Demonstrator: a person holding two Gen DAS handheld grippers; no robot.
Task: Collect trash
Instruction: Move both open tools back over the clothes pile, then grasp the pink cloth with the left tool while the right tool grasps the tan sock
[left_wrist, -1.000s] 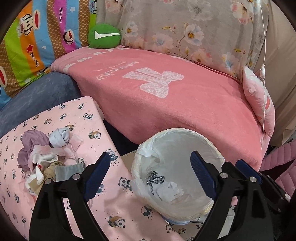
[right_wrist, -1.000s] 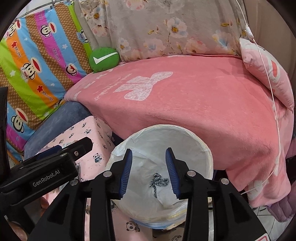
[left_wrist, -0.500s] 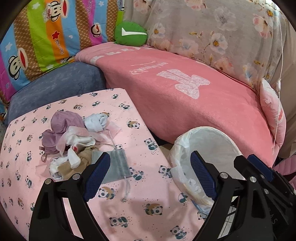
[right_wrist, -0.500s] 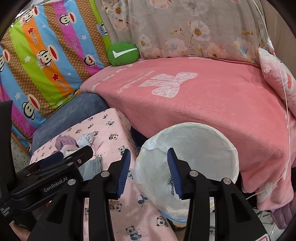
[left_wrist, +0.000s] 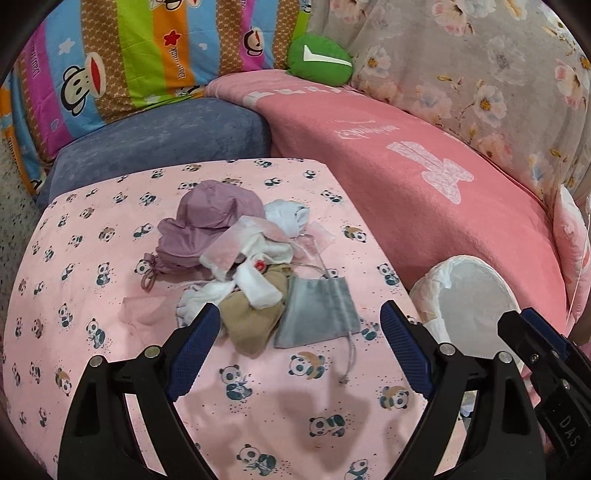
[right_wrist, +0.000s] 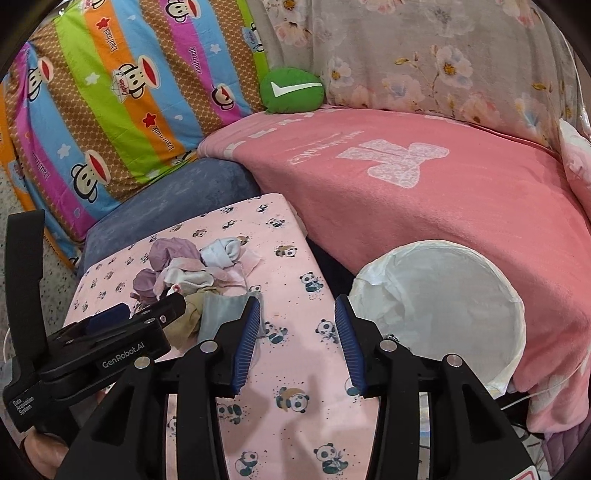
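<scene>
A pile of trash lies on the pink panda-print table: a mauve bag, white tissues, a tan wad and a grey drawstring pouch. The pile also shows in the right wrist view. My left gripper is open and empty, just in front of the pile, its fingers either side of the tan wad and pouch. My right gripper is open and empty over the table's right edge. The white-lined trash bin stands right of the table; it also shows in the left wrist view.
A pink blanket covers the sofa behind the bin. A blue cushion, a striped monkey-print pillow, a green pillow and a floral cover lie further back.
Both grippers have swung left, away from the bin and toward the pile on the table. The left gripper now stands right at the pile. Both have stayed open and empty.
</scene>
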